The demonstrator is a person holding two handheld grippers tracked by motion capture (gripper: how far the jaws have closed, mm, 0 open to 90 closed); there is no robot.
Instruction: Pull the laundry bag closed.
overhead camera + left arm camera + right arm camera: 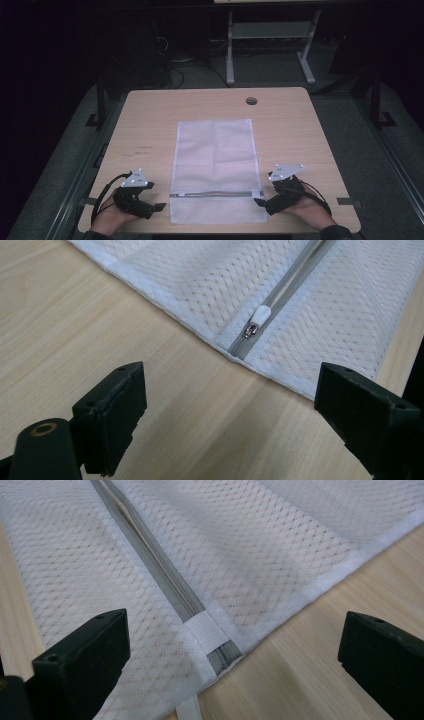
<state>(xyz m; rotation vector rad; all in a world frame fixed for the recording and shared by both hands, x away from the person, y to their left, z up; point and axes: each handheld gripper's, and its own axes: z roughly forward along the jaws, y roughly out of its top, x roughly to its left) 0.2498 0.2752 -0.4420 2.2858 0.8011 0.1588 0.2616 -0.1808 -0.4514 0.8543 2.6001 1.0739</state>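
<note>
A white mesh bag (214, 167) lies flat at the centre of the table (150, 115), long axis running from lower to upper frame, its grey zipper (210, 194) crossing it near the lower end. The left gripper (159, 206) and right gripper (260, 202), 2 in all, flank the zipper's ends with jaws spread and empty, likely poised to pin the bag and work the white pull (259, 316)

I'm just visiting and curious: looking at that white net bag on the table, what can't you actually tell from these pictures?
- Mesh bag contents: high view, weave too fine and dim to see through.
- Zipper pull: left gripper view, whether the teeth are fully shut is too small to tell.
- Loop at the bag's corner: right gripper view, cut off by the bottom edge.
- Room beyond the table: high view, too dark.
</note>
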